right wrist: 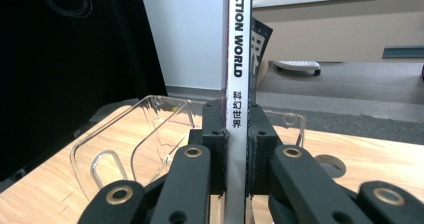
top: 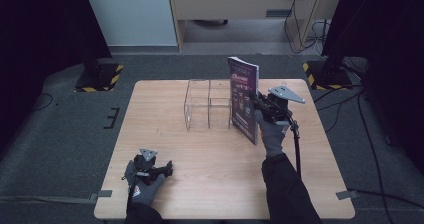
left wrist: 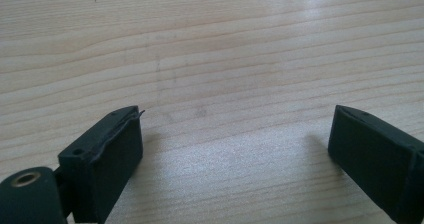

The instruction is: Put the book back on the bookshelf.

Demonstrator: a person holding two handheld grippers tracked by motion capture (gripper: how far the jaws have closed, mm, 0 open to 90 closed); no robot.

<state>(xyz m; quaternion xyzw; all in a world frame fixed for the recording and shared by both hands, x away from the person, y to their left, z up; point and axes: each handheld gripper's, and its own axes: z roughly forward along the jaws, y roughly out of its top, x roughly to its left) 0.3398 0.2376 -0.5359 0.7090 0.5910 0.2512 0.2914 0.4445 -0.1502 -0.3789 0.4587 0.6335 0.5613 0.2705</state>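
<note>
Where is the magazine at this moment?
In the high view the magazine stands upright right of the table's middle, clamped at its spine by the right hand-held gripper, just right of the clear acrylic rack.

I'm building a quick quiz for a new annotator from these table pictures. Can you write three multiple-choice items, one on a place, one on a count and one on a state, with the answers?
1. Where is the magazine?
A. Flat at the table's near edge
B. Held upright beside the clear holder
C. On the floor

2. How many tools are seen at the table?
A. One
B. Two
C. Three

3. What state is the left tool in?
A. Open over bare wood
B. Shut on the magazine
C. Shut on a cable

Answers: 1 B, since the high view shows it standing on edge right of the holder, its spine clamped by the right tool. 2 B, one in each gloved hand. 3 A, its jaws stand wide apart with nothing between them.
</note>
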